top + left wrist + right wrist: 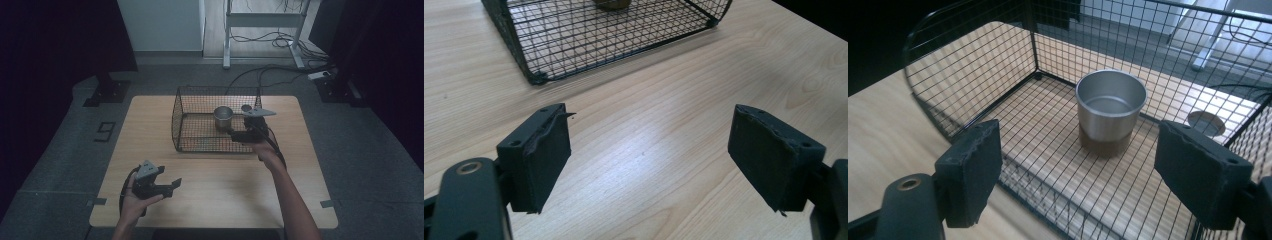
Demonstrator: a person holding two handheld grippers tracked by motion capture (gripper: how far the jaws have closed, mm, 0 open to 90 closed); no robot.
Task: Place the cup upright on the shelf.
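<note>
**Both grippers spread, cup upright in the wire basket**

Nearest the high camera, the person's left hand comes in from the bottom edge at the near left of the table and holds the left gripper low over the bare wood. That gripper points right and slightly away, with its grey three-cornered plate on top. Its jaws stand wide apart with nothing between them; in the left gripper view, only light wood grain shows in the gap.

Farther out, the right forearm stretches from the bottom edge toward the middle right of the table. The right gripper sits at the near right corner of the black wire basket, aimed into it. Its jaws are also spread wide and hold nothing.

Inside the basket, a metal cup stands upright on the mesh floor, toward the far right part, apart from both jaws. Past the basket's right wall, a small round disc lies on the table.
</note>
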